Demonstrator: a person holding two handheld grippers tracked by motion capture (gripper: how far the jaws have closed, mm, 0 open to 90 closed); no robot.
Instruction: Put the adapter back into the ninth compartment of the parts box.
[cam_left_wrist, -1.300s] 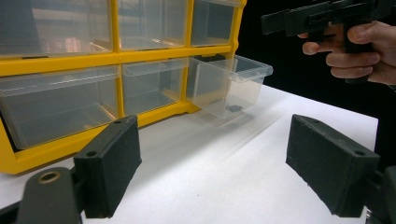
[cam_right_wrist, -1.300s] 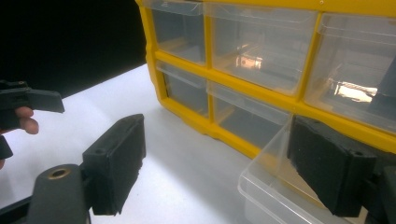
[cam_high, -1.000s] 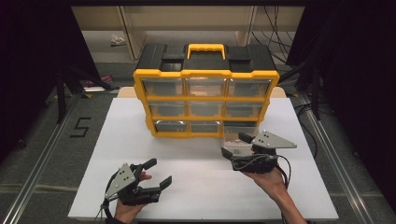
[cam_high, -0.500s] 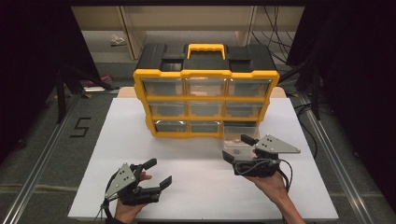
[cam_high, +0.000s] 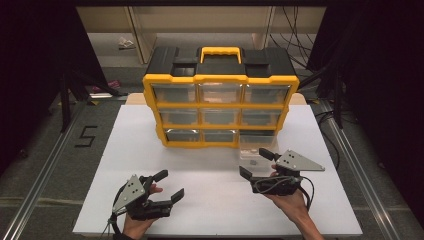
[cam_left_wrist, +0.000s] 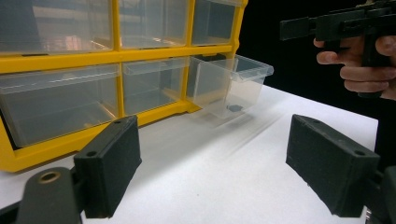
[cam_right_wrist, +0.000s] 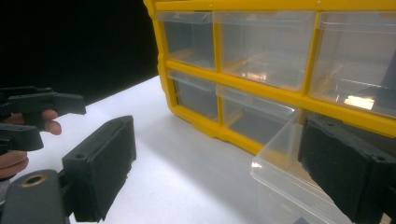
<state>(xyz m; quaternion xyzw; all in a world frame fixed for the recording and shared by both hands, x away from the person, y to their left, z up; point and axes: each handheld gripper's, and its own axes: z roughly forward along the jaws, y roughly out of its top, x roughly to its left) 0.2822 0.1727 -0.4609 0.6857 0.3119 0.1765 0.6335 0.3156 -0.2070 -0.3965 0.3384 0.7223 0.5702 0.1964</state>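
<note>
**Desk:** What is in hand at the white table (cam_high: 150, 150)?

**Photographer:** A person works a yellow organiser (cam_high: 220, 107) with two hand-held grippers. Its bottom-right drawer (cam_high: 256, 150) stands pulled out over the table, clear plastic, with a small dark item (cam_left_wrist: 234, 108) lying on its floor. The right gripper (cam_high: 257, 162) sits just in front of that drawer, jaws spread wide and holding nothing; in the right gripper view one jaw lies just beside the drawer's near corner, though I cannot tell whether it touches.

**Desk:** And the other hand?

**Photographer:** The left gripper (cam_high: 172, 186) hovers near the table's front edge, well apart from the organiser, jaws equally wide and empty.

**Desk:** How should the step go, in your judgement?

**Photographer:** The drawer looks to be the work. Whether it goes back in or gives up its item, the right gripper ought to come square to the drawer's front, not its corner, so the thin plastic neither twists nor jams in its slot. The organiser is light-looking; the free left gripper could steady its frame if it starts to slide.

**Desk:** The count?

**Photographer:** One organiser with one yellow handle (cam_high: 220, 52); nine clear drawers in three rows of three, eight shut, one out; one dark item seen inside; two grippers, both empty.
</note>
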